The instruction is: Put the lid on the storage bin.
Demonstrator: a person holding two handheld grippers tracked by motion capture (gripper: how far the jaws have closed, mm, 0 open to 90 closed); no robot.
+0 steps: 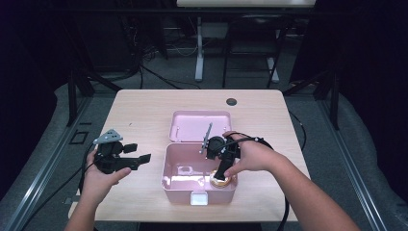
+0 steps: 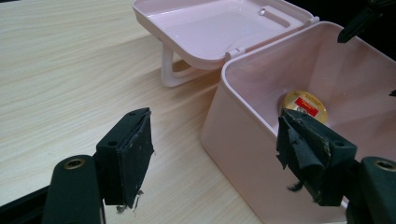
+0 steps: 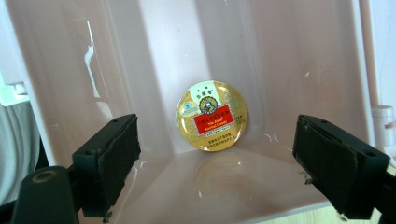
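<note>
**Gold tin sits in the pink box; lid not yet shut**

The counter [image 1: 144, 103] carries one pink box [image 1: 169, 179], its lid [image 1: 201, 126] thrown back flat behind it on the far side. Inside the box, toward its right-hand end, lies a round gold tin [image 3: 211, 115] with a red label, resting on the floor close to the wall.

The right tongs [image 1: 222, 172] reach down into the box just above the tin; the right gripper view shows their jaws spread wide, apart from the tin and holding nothing. The left tongs [image 1: 139, 159] hover over the counter just left of the box, jaws also wide and empty.

Judging from this, the tin is already placed and let go. What seems left is drawing the right tongs out and perhaps folding the lid down.
</note>
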